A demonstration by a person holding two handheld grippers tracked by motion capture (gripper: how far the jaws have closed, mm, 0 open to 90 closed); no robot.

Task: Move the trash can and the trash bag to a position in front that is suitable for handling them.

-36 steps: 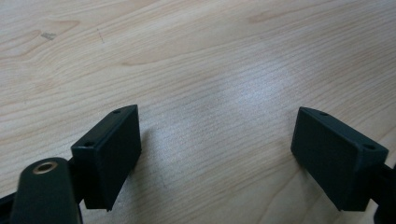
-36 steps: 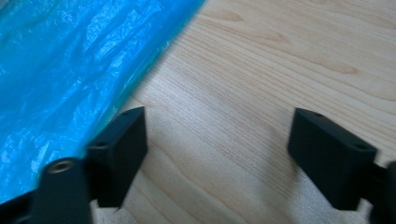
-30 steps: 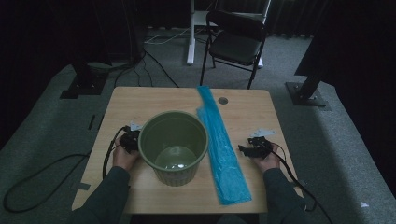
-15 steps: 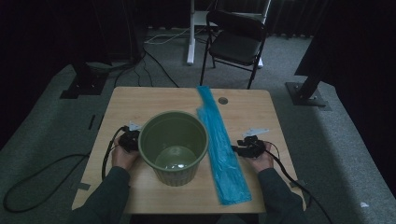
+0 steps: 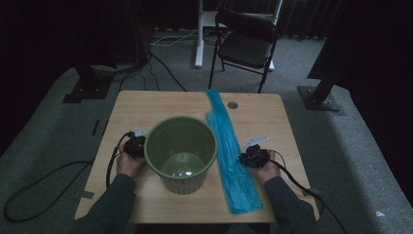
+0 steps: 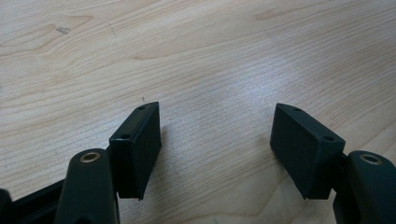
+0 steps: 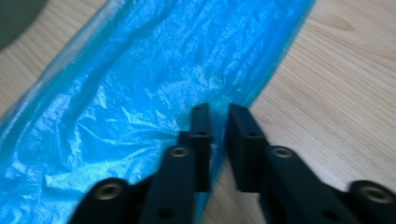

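A long blue plastic bag [image 5: 229, 146] lies flat on the wooden table [image 5: 272, 122], running from the far edge to the near edge. Left of it stands an empty green bucket [image 5: 180, 151]. My right gripper [image 5: 246, 158] sits at the bag's right edge. In the right gripper view its jaws [image 7: 219, 126] have just been closing and stand a narrow gap apart, with the edge of the bag [image 7: 140, 84] between them; the pads do not press on it. My left gripper [image 5: 139, 144] rests beside the bucket's left side, open over bare wood [image 6: 217, 135].
A round cable hole [image 5: 232, 105] is in the table near the bag's far end. Behind the table stands a black folding chair [image 5: 246, 46]. Cables trail from both grippers off the near edge. A corner of the bucket [image 7: 14, 14] appears in the right gripper view.
My right hand has slid left across the table to the bag's right edge. The left hand, the bucket and the bag have stayed put.
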